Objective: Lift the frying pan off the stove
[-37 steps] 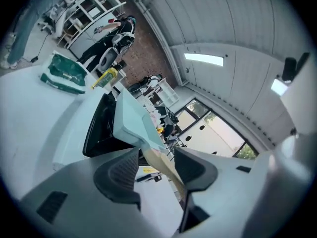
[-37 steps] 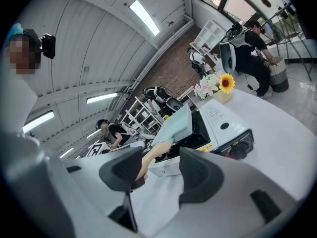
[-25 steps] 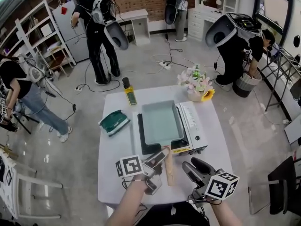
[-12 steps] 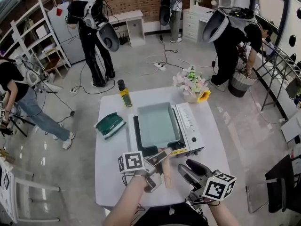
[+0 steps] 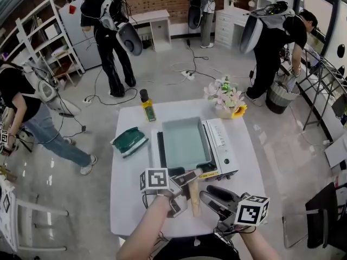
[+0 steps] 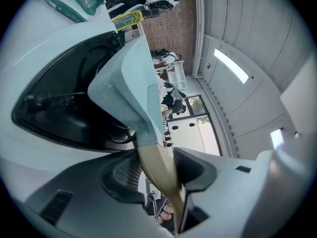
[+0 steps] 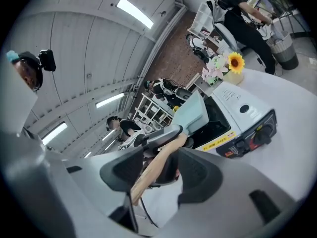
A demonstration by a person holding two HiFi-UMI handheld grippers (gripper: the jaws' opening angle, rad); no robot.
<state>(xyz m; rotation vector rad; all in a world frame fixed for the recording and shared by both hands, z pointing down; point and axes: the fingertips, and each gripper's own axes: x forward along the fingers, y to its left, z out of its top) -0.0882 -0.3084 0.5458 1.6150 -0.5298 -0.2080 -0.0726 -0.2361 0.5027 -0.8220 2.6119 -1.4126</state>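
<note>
A pale teal rectangular frying pan (image 5: 184, 141) sits on the white portable stove (image 5: 222, 145), its wooden handle (image 5: 194, 196) pointing toward me. My left gripper (image 5: 185, 191) is at the handle near the pan. In the left gripper view the handle (image 6: 158, 172) runs between the open jaws, which have just been closing, with both pads close beside it. My right gripper (image 5: 203, 194) is just right of the handle's near end. In the right gripper view the handle (image 7: 158, 165) crosses its open jaws, with a gap on one side. The pan (image 7: 193, 114) rests flat.
On the white table (image 5: 130, 199) a green pouch (image 5: 130, 141) lies left of the stove. A bottle (image 5: 147, 108) stands at the far left and a flower vase (image 5: 227, 99) at the far right. Several people stand on the floor beyond, and a bin (image 5: 279, 96) is at right.
My right gripper has moved left, closer to the handle's end. The left gripper has stayed at the handle. The pan has not moved. People in the background have shifted.
</note>
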